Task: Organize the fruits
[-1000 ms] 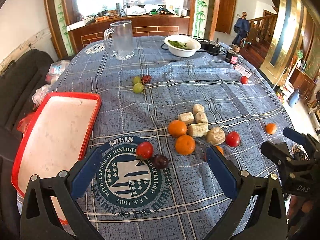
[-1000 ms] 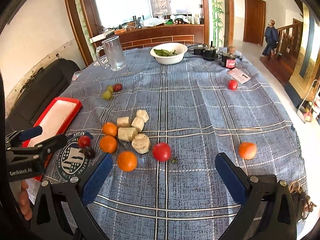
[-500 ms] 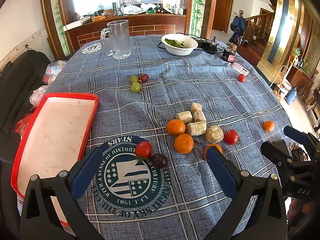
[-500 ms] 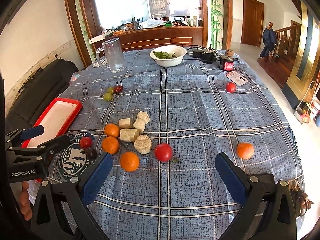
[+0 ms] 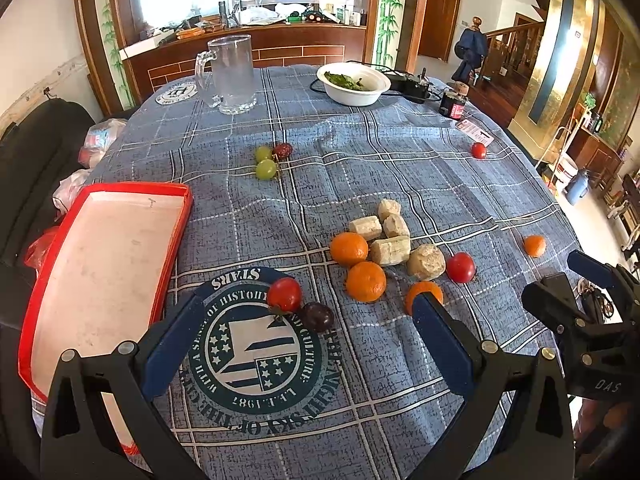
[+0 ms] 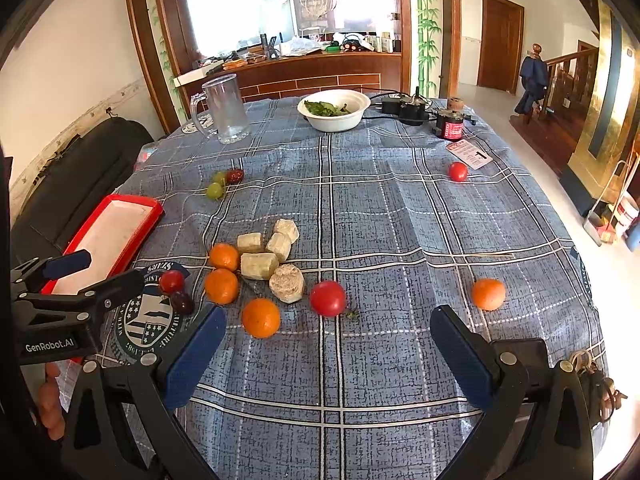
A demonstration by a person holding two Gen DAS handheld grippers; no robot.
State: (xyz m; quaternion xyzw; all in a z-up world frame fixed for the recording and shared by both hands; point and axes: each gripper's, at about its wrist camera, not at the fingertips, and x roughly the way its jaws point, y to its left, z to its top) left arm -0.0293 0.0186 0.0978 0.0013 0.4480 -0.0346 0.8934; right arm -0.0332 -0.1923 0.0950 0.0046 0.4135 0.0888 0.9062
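Note:
Fruit lies scattered on a blue plaid tablecloth (image 5: 360, 168). Three oranges (image 5: 366, 281) and several pale peeled chunks (image 5: 390, 251) cluster at the centre, with a red tomato (image 5: 461, 267) to their right. A cherry tomato (image 5: 284, 294) and a dark plum (image 5: 318, 317) sit just ahead of my left gripper (image 5: 308, 340), which is open and empty. Two green grapes (image 5: 266, 169) and a red date (image 5: 282, 151) lie farther back. My right gripper (image 6: 328, 344) is open and empty, near an orange (image 6: 261, 317) and a tomato (image 6: 327, 298). A lone orange (image 6: 488, 294) lies right.
An empty red-rimmed tray (image 5: 52, 280) sits at the table's left edge. A glass mug (image 5: 232, 74), a white bowl of greens (image 5: 354, 84), a small tin (image 5: 453, 105), a card (image 5: 476, 132) and a far tomato (image 5: 478, 150) stand at the back.
Both grippers have drawn back and tilted slightly, so the table looks a little farther away. No fruit has moved. Both grippers stay open.

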